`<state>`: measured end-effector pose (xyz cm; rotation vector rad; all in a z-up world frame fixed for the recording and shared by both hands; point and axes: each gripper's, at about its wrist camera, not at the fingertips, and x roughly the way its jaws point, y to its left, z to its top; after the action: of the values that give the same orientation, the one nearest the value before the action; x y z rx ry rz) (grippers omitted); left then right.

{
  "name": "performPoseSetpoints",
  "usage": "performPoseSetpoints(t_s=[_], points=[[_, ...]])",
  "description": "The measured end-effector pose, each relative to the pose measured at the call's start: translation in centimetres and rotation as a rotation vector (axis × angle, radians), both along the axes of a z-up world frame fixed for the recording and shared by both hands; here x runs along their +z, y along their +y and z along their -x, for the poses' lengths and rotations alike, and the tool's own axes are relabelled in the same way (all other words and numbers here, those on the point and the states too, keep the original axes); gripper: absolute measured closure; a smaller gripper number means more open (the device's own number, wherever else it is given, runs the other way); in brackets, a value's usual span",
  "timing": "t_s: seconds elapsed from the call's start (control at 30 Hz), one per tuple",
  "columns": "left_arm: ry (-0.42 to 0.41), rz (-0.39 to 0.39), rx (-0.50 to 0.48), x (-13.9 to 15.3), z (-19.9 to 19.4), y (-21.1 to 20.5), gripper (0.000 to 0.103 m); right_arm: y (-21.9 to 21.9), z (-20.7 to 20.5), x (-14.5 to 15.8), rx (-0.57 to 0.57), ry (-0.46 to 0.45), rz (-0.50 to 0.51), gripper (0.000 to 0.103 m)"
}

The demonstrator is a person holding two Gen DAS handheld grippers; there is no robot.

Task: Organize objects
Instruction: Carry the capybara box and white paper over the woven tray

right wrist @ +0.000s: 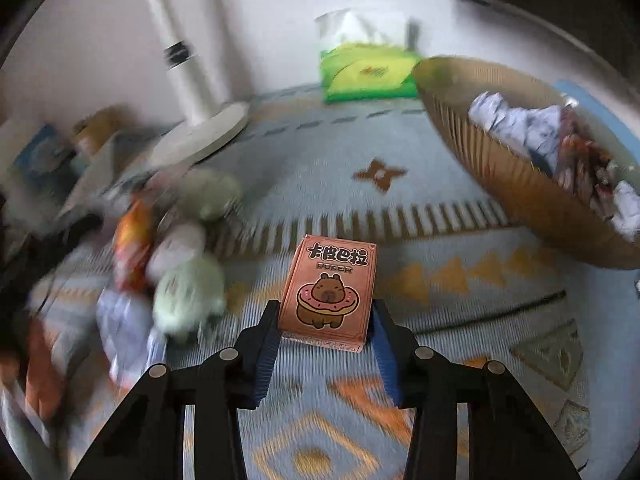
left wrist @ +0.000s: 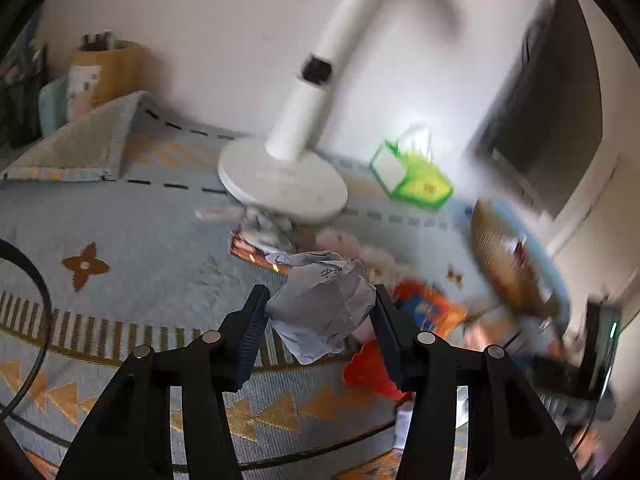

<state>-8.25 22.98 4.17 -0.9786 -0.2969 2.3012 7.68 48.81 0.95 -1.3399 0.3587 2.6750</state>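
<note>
My left gripper [left wrist: 320, 300] is shut on a crumpled white paper ball [left wrist: 324, 304] and holds it above the patterned cloth. My right gripper [right wrist: 326, 312] is shut on a pink poker card box [right wrist: 330, 288] with a capybara picture, held above the cloth. A brown ribbed basket [right wrist: 500, 176] at the right holds crumpled paper and wrappers; it also shows blurred in the left wrist view [left wrist: 508, 264]. A loose pile of snack packets and papers [left wrist: 416, 312] lies below the left gripper. Plush toys and packets [right wrist: 180, 264] lie blurred at the left of the right wrist view.
A white lamp base with its pole [left wrist: 280, 184] stands at the back of the cloth, also in the right wrist view [right wrist: 200, 132]. A green tissue pack [right wrist: 368, 76] lies by the wall. A folded cloth [left wrist: 80, 148] and a cardboard tube [left wrist: 108, 72] are at the far left. A dark monitor [left wrist: 548, 112] hangs at the right.
</note>
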Motion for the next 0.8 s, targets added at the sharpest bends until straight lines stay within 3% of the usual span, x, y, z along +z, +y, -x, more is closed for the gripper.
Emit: performPoseSetpoints(t_s=[0.17,0.27,0.4,0.57,0.63,0.73,0.8], points=[[-0.031,-0.075,0.034,0.4,0.5,-1.7,0.055,-0.7,-3.8,0.2,0.080,-0.038,-0.158,0.060],[-0.014,-0.080,0.032,0.8,0.2,-1.7,0.055,-0.1,-4.8,-0.1,0.067,-0.046,-0.108,0.059],[-0.009,-0.056,0.019,0.7,-0.1,-1.1,0.055,0.4,-5.0,0.0,0.022,-0.029,-0.024,0.041],[0.005,-0.019,0.017,0.5,-0.3,-0.6,0.055,-1.0,-4.1,-0.4,-0.052,-0.030,-0.115,0.041],[0.011,-0.011,0.017,0.6,-0.3,-0.5,0.055,-1.2,-4.2,-0.4,-0.076,-0.023,-0.135,0.044],[0.006,-0.008,0.017,0.5,-0.2,-0.6,0.055,-0.9,-4.3,-0.3,-0.103,-0.011,-0.143,0.062],[0.004,-0.007,0.018,0.4,-0.2,-0.6,0.055,-0.4,-4.5,-0.3,-0.097,-0.005,-0.134,0.063]])
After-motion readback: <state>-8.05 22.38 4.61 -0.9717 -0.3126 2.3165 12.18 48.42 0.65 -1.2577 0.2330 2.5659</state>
